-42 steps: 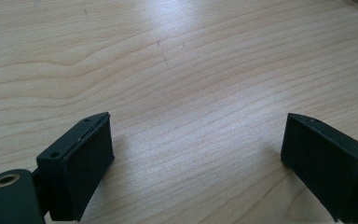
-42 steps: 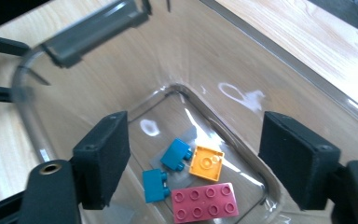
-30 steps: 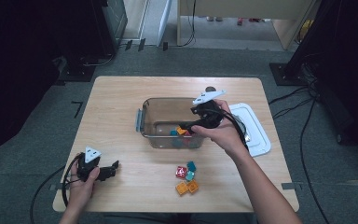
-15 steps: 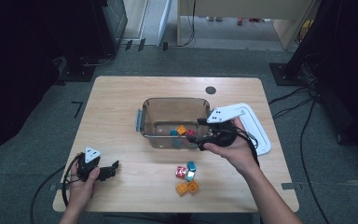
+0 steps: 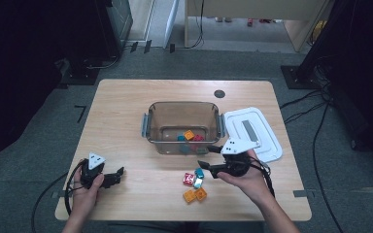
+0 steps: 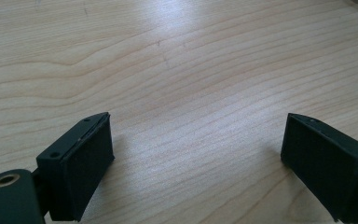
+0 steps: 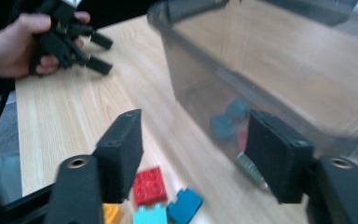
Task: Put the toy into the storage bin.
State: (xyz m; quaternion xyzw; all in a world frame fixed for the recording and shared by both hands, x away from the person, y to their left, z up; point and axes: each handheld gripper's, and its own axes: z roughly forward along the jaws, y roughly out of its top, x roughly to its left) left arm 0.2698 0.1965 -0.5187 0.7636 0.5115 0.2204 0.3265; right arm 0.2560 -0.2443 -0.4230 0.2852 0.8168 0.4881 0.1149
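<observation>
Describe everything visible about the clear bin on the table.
The clear bin is a rectangular tub of smoky see-through plastic with grey latch handles at both short ends. It stands upright and open mid-table; its white lid lies flat to its right. A few coloured bricks rest on its floor near the front wall.

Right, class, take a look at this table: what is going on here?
A person is moving toy bricks into a clear plastic tub with hand-held grippers. Several bricks already lie in the tub; a small cluster waits on the table in front of it. The right gripper reaches toward that cluster, its jaws just closing with nothing held between them yet. The left gripper rests open at the table's near left. The tub's white lid lies beside it.
</observation>
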